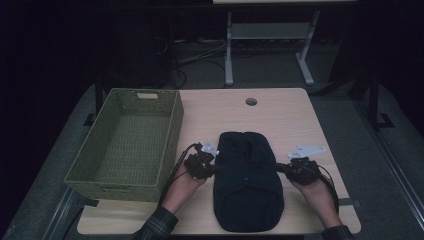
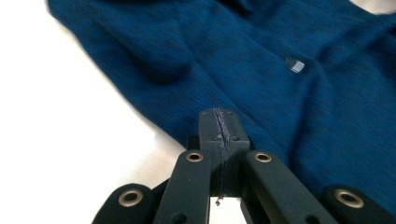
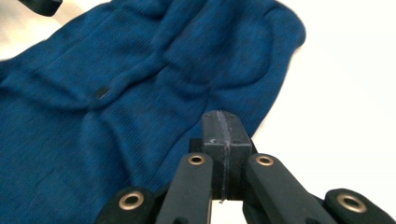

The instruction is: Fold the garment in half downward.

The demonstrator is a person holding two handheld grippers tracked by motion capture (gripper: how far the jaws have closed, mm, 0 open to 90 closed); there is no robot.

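Observation:
A dark blue buttoned garment (image 1: 247,180) lies folded on the wooden table (image 1: 290,115), near its front edge. My left gripper (image 1: 214,169) is at the garment's left edge, jaws pressed together with no cloth between them. In the left gripper view the shut tips (image 2: 219,119) hover over the blue fabric (image 2: 280,93) near a small button (image 2: 294,64). My right gripper (image 1: 279,168) is at the garment's right edge. Its jaws are shut too, the tips (image 3: 222,120) above the cloth's (image 3: 93,116) border, with nothing in them.
A green woven basket (image 1: 120,192) stands empty on the table's left side, close to my left hand. A cable hole (image 1: 251,101) sits near the table's far edge. Another desk's frame (image 1: 230,50) stands on the floor beyond.

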